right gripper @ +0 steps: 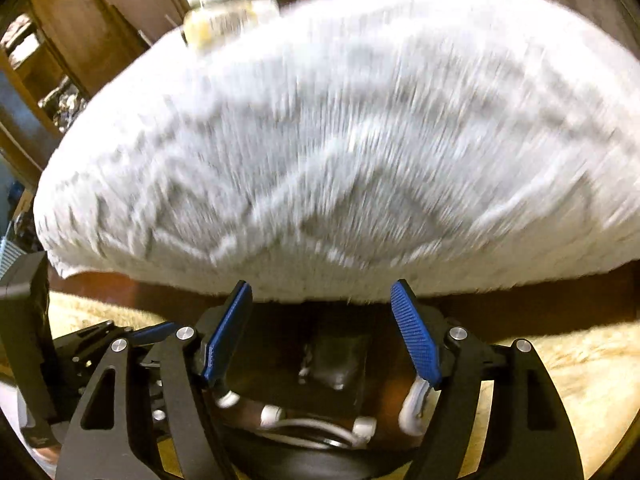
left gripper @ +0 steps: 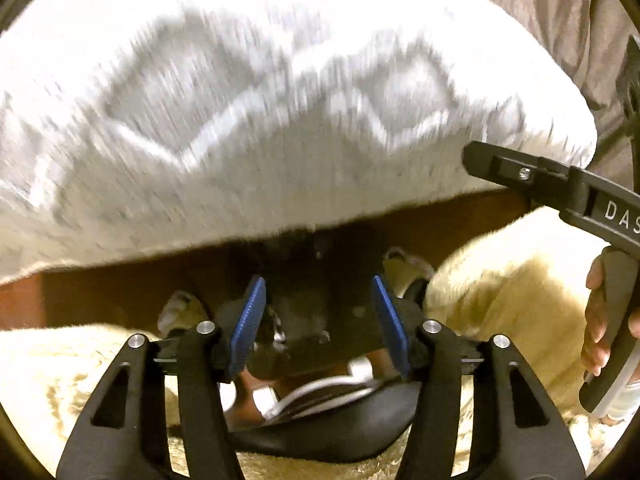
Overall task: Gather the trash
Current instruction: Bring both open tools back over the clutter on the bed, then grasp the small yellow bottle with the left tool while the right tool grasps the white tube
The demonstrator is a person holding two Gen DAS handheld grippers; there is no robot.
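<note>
A bed with a fluffy grey-white patterned blanket [left gripper: 256, 120] fills both views, also in the right wrist view [right gripper: 340, 152], blurred by motion. My left gripper [left gripper: 318, 292] is open and empty, low by the bed's edge over dark objects on the floor. My right gripper [right gripper: 322, 300] is open and empty at the blanket's lower edge. The right gripper's body [left gripper: 560, 196] shows at the right of the left wrist view. Cluttered items [right gripper: 224, 20] lie at the bed's far side; I cannot tell which are trash.
A cream shaggy rug [left gripper: 500, 280] covers the floor. A black box-like object [right gripper: 336, 364] and white cables [right gripper: 312, 424] lie under the bed's edge. A slipper [left gripper: 404, 268] sits by the rug. Wooden shelves [right gripper: 48, 64] stand at the left.
</note>
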